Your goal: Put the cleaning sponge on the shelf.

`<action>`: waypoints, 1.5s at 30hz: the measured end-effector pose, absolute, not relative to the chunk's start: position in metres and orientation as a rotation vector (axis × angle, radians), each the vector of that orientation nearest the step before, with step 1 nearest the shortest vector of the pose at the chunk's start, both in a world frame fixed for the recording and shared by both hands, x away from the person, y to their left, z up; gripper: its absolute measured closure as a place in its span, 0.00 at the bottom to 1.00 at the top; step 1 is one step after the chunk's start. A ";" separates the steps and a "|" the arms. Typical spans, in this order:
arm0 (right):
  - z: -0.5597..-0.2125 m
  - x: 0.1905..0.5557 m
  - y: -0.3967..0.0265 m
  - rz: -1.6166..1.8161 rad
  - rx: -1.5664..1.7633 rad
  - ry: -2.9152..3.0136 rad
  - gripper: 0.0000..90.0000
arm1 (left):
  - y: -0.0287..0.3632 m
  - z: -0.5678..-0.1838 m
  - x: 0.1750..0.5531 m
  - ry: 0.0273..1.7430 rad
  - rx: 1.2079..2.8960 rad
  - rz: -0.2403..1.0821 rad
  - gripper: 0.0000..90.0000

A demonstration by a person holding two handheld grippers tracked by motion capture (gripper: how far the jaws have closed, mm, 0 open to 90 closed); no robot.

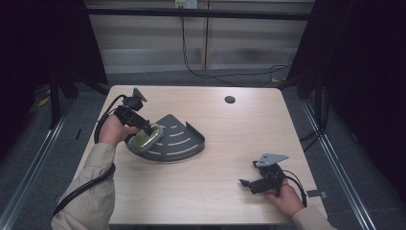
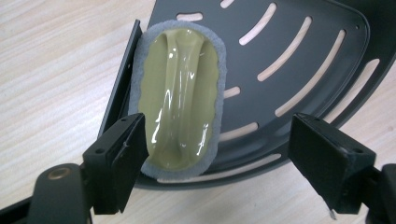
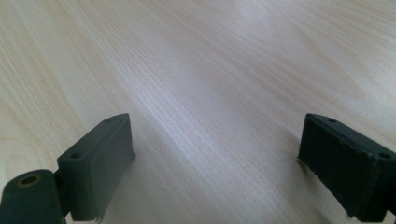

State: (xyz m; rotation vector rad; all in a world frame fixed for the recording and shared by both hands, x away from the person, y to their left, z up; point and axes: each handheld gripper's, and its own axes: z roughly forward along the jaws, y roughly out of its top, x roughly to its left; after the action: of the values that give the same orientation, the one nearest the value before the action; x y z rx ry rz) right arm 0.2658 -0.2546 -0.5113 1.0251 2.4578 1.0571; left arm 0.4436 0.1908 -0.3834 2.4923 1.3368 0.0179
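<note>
Wide-parted tongs (image 3: pixel 217 168) over bare wooden table (image 3: pixel 210 70)

Pale wood table (image 1: pixel 225 139) with 1 round cable hole (image 1: pixel 230 99), grey floor (image 1: pixel 52 143), light panelled wall (image 1: pixel 201 33) behind, black cable (image 1: pixel 191 67) trailed down, dark drapes (image 1: pixel 364 72) flanked both sides.

The table (image 1: pixel 215 158) is seen to be of pale wood-grain laminate, smooth with a soft sheen. The slotted rack (image 2: pixel 299 56) appears to be dark grey sheet metal or plastic, coated matt and smooth. The scrubber (image 2: pixel 180 93) is topped by a glossy, wet-looking olive plastic handle, edged by a fuzzy grey pad. Matt black plastic with faintly textured pads is shown on the left gripper (image 2: pixel 217 161) and the right gripper (image 3: pixel 217 163).
</note>
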 end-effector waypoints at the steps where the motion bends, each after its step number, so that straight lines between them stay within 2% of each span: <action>1: -0.511 0.266 -0.255 1.056 1.025 2.458 0.10 | 0.192 -0.382 0.442 1.333 2.490 0.017 0.21; 19: -0.511 0.266 -0.255 1.056 1.024 2.458 0.10 | 0.212 -0.372 0.416 1.339 2.463 0.007 0.20; 45: -0.511 0.266 -0.255 1.054 1.025 2.461 0.10 | 0.251 -0.389 0.376 1.342 2.411 0.013 0.19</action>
State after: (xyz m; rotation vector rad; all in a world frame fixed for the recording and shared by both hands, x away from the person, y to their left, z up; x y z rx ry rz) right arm 0.2656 -0.2547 -0.5111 1.0252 2.4608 1.0538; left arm 0.3755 0.2507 -0.3894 2.4106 1.3419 0.0126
